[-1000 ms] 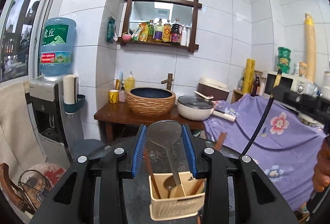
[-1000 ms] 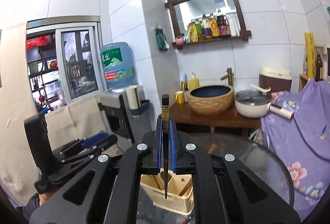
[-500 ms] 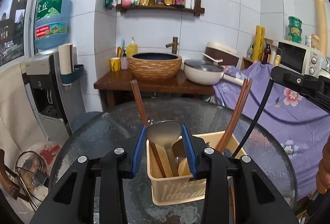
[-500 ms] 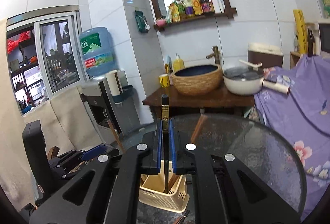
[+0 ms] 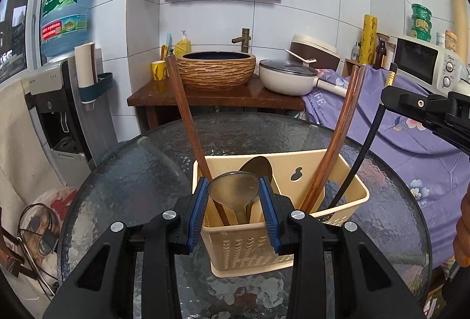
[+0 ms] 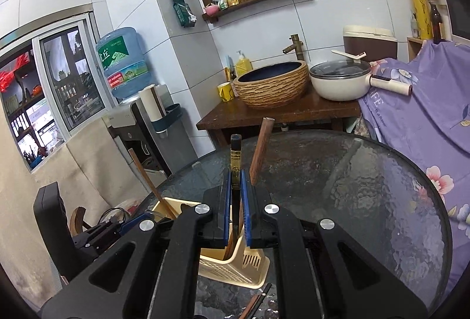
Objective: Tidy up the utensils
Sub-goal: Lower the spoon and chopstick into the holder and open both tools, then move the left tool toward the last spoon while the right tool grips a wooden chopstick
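1. One beige holder basket (image 5: 249,242) stands on the one round glass desk (image 5: 123,181).
2. Two metal spoons are at the basket: one spoon (image 5: 233,192) up front, a second spoon (image 5: 260,167) behind it.
3. Three brown wooden chopsticks rise from the basket: a single chopstick (image 5: 185,119) on the left, a pair of chopsticks (image 5: 337,137) on the right.
4. One black chopstick (image 5: 357,163) slants in beside that pair.
5. Two tools are about: the left tool (image 5: 233,195) and the right tool (image 6: 236,186).
6. One white pan (image 5: 289,79), one wicker-look basin (image 5: 216,70), one yellow cup (image 5: 158,70) and one blue water bottle (image 5: 66,10) sit behind.
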{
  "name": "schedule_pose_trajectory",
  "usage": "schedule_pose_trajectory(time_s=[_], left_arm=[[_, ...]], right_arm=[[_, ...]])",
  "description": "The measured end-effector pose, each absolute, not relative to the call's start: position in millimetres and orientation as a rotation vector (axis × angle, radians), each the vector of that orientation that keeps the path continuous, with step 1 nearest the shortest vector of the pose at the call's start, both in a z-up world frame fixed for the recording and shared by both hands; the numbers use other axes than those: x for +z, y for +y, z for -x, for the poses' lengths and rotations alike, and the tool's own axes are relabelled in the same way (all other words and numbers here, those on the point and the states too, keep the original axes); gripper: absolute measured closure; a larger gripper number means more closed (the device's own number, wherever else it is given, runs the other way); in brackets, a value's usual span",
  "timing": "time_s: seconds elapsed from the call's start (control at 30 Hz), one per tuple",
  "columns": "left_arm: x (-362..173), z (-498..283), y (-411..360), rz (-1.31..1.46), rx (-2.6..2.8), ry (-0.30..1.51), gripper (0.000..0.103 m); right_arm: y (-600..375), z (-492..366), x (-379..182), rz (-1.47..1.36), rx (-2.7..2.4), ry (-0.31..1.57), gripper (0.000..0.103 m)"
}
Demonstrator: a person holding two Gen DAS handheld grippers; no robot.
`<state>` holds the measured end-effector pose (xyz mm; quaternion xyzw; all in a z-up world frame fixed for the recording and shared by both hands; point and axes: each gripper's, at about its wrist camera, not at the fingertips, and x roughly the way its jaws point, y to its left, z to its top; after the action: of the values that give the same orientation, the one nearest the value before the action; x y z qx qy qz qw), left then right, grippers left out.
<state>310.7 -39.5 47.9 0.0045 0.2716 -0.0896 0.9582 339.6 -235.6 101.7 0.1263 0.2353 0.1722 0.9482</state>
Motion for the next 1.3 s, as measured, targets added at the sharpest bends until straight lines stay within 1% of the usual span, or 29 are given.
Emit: schedule_pose_trajectory(time_s=[0.1, 0.17, 0.2, 0.23, 0.27, 0.3, 0.33, 0.37, 0.4, 0.43, 0.47, 0.53, 0.6, 0.73, 0.83, 0.93, 1.03, 1.13, 1.3], left_arm=[[47, -310, -41, -0.012, -0.185, 0.548, 0.068], [48, -309, -41, -0.017, -0.186, 0.546, 0.065], [48, -308, -42, -0.018, -0.188, 0.543, 0.059], [49, -306, -42, -0.016, -0.203, 0.536, 0.050], [51, -303, -44, -0.012, -0.217, 0.529, 0.045], [52, -300, -44, -0.011, -0.227, 0.521, 0.032], [55, -296, -46, -0.018, -0.222, 0.506, 0.019], [58, -291, -46, -0.023, -0.213, 0.486, 0.017], [60, -288, -46, -0.026, -0.209, 0.471, 0.017], [61, -282, -45, -0.027, -0.212, 0.463, 0.016], [62, -279, -44, -0.024, -0.217, 0.464, 0.015], [61, -271, -41, -0.015, -0.213, 0.462, 0.010], [57, -263, -36, -0.004, -0.195, 0.462, 0.008], [38, -248, -25, 0.008, -0.125, 0.504, 0.007], [16, -240, -22, -0.004, -0.094, 0.562, 0.007], [-6, -233, -19, -0.014, -0.073, 0.619, 0.007], [-24, -225, -16, 0.003, -0.068, 0.669, 0.007], [-36, -219, -15, -0.008, -0.057, 0.694, 0.007], [-52, -210, -19, -0.018, -0.065, 0.733, 0.007]], right_arm=[[-235, -339, 102, -0.246, 0.346, 0.478, 0.095], [-236, -338, 101, -0.238, 0.345, 0.472, 0.095], [-237, -338, 100, -0.237, 0.345, 0.466, 0.095], [-237, -337, 99, -0.233, 0.339, 0.464, 0.095], [-237, -336, 99, -0.229, 0.335, 0.462, 0.094], [-238, -335, 98, -0.222, 0.333, 0.458, 0.093], [-238, -333, 98, -0.217, 0.332, 0.456, 0.085], [-239, -330, 98, -0.212, 0.330, 0.448, 0.077], [-241, -327, 97, -0.214, 0.323, 0.434, 0.056], [-243, -323, 97, -0.217, 0.316, 0.421, 0.048], [-245, -319, 97, -0.211, 0.310, 0.414, 0.048], [-247, -313, 95, -0.197, 0.295, 0.414, 0.048], [-249, -303, 88, -0.171, 0.260, 0.427, 0.048], [-249, -291, 64, -0.094, 0.193, 0.500, 0.048], [-247, -285, 34, -0.046, 0.152, 0.590, 0.048], [-243, -283, -3, -0.020, 0.134, 0.722, 0.048], [-232, -280, -31, 0.036, 0.120, 0.803, 0.048], [-224, -279, -49, 0.032, 0.126, 0.857, 0.048], [-218, -280, -66, 0.041, 0.102, 0.894, 0.048]])
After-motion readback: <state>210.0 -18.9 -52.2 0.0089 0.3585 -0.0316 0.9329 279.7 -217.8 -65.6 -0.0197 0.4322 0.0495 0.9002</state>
